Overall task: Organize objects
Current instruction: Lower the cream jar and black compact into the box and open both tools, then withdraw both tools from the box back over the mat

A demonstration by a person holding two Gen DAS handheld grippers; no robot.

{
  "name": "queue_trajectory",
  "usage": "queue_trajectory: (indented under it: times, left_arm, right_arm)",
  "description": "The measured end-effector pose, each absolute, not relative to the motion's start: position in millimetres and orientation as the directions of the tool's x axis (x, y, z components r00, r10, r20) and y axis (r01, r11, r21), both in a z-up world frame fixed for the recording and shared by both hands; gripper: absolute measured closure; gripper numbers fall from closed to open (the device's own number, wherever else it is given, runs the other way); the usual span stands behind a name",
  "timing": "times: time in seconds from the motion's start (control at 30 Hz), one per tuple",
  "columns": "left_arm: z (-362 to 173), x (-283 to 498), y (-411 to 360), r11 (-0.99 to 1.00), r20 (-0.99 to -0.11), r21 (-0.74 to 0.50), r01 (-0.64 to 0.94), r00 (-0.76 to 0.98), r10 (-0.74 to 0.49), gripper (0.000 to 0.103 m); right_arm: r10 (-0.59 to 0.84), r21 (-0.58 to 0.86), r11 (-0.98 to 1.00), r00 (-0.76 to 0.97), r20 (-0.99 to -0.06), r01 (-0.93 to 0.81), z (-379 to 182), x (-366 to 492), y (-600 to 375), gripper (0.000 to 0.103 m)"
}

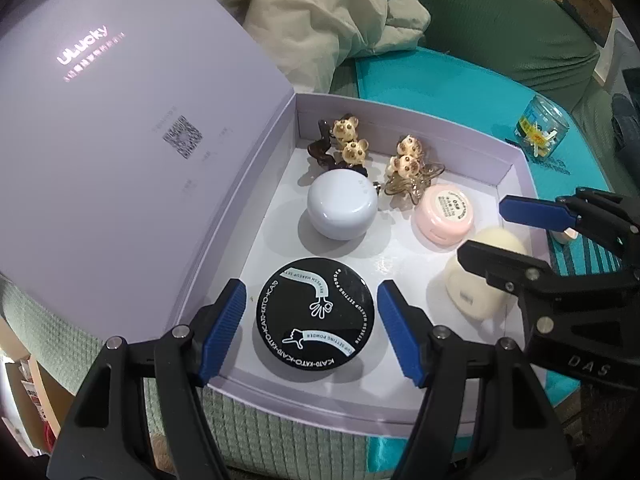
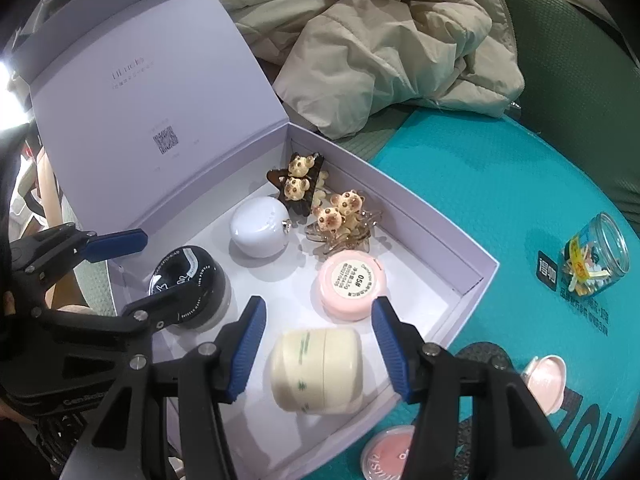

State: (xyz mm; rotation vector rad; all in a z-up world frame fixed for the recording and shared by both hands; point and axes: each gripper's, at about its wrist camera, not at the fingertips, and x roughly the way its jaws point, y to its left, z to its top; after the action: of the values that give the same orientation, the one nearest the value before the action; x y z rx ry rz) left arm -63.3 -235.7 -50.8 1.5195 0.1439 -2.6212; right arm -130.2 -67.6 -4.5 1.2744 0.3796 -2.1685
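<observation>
An open lilac box [image 1: 516,168] [image 2: 476,264] holds the cosmetics. My left gripper [image 1: 310,286] [image 2: 180,276] is open astride a black round powder jar [image 1: 316,318] [image 2: 192,280], with a gap on each side. My right gripper [image 2: 319,304] [image 1: 488,232] is open over a cream jar [image 2: 316,368] [image 1: 472,288] lying on its side, and its pads do not touch the jar. Also in the box are a pale blue jar [image 1: 342,210] [image 2: 260,226], a pink jar [image 1: 444,214] [image 2: 352,284] and two bear hair clips [image 1: 348,144] [image 2: 340,212].
The box lid [image 1: 120,140] stands raised at the left. On the teal mat [image 2: 460,200] to the right sit a clear jar [image 2: 596,256] [image 1: 542,128], a pink open compact [image 2: 546,376] and a pink round pot [image 2: 390,452]. A beige jacket [image 2: 380,48] lies behind.
</observation>
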Motion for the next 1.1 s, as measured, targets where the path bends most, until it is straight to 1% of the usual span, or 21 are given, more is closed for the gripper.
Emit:
queue_trajectory:
  times: [0.07, 0.37, 0.57, 0.67, 0.73, 0.9, 1.0, 1.1]
  left_arm:
    - [-39, -58, -191, -0.989, -0.862, -0.022, 0.145, -0.503, -0.055, 0.036]
    - [-12, -49, -188, -0.988, -0.840, -0.001, 0.157, -0.535, -0.084, 0.036]
    - [7, -38, -184, -0.988, -0.822, 0.009, 0.155, -0.562, -0.095, 0.035]
    - [16, -34, -180, -0.988, -0.812, 0.016, 0.151, -0.575, -0.101, 0.031]
    - [22, -31, -178, -0.989, -0.804, 0.018, 0.149, -0.585, -0.103, 0.028]
    - [36, -23, -175, -0.987, -0.793, 0.028, 0.161, -0.597, -0.120, 0.023]
    - [41, -20, -174, -0.985, -0.783, 0.032, 0.172, -0.608, -0.132, 0.020]
    - [48, -17, -174, -0.983, -0.776, 0.030, 0.182, -0.615, -0.137, 0.018]
  right_arm:
    - [-0.343, 0.050, -0.790, -0.374, -0.862, 0.611, -2, -129, -66, 0.047]
    - [-0.359, 0.042, -0.795, -0.415, -0.836, 0.605, 18, -118, -53, 0.046]
    - [-0.376, 0.032, -0.792, -0.446, -0.813, 0.609, 35, -108, -45, 0.040]
    - [-0.381, 0.032, -0.796, -0.459, -0.803, 0.605, 42, -104, -41, 0.036]
    - [-0.387, 0.032, -0.795, -0.465, -0.796, 0.605, 46, -102, -39, 0.032]
    - [-0.399, 0.033, -0.796, -0.484, -0.779, 0.605, 56, -95, -32, 0.027]
    - [-0.408, 0.035, -0.794, -0.490, -0.770, 0.606, 62, -91, -28, 0.026]
    - [-0.419, 0.039, -0.791, -0.494, -0.761, 0.611, 67, -86, -23, 0.022]
